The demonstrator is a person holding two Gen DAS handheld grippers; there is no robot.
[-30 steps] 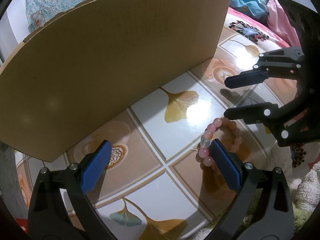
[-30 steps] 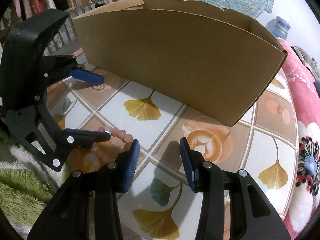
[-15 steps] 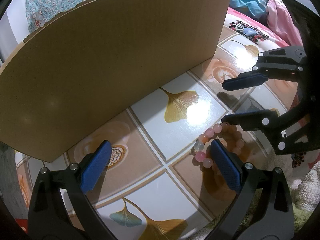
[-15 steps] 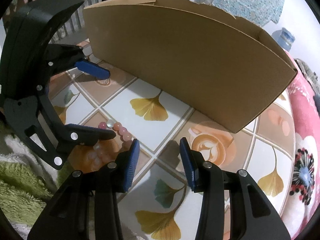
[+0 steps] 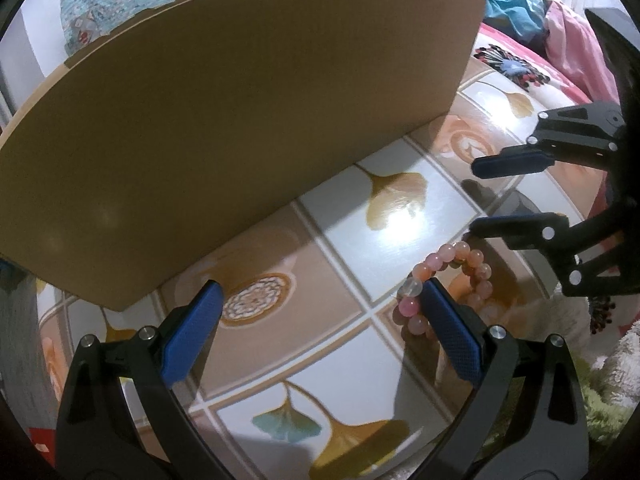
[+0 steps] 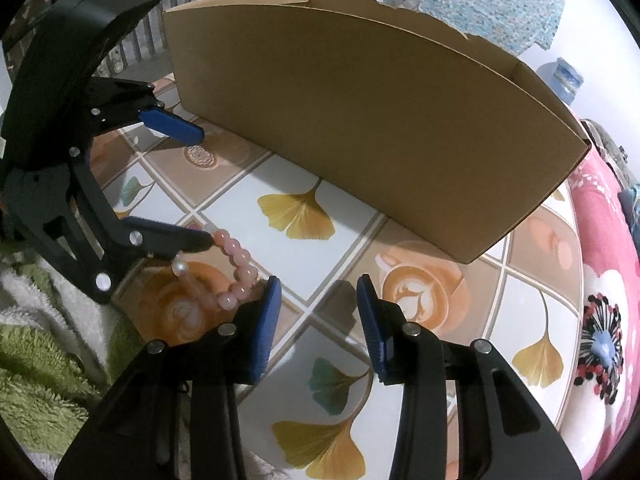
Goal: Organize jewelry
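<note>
A pink and peach bead bracelet point(image 5: 444, 280) lies on the tiled tabletop point(image 5: 400, 220). My left gripper point(image 5: 320, 287) stands wide open, and the bracelet lies just outside its right finger, touching it. In the right wrist view the bracelet point(image 6: 236, 268) sits between the left gripper's point(image 6: 198, 188) lower fingertip and my right gripper's left finger. My right gripper point(image 6: 318, 280) is open over bare tile with nothing between its pads. It also shows at the right edge of the left wrist view as the right gripper point(image 5: 474, 197).
A tall cardboard box point(image 6: 360, 120) stands behind both grippers, its wall point(image 5: 240, 112) filling the far side. A green and white shaggy towel point(image 6: 40, 360) lies off the table's near left edge. Pink floral bedding point(image 6: 600, 320) lies to the right.
My right gripper has drifted a little sideways and rolled slightly, so more of the bracelet shows beside its left finger. The left gripper and the bracelet have stayed put.
</note>
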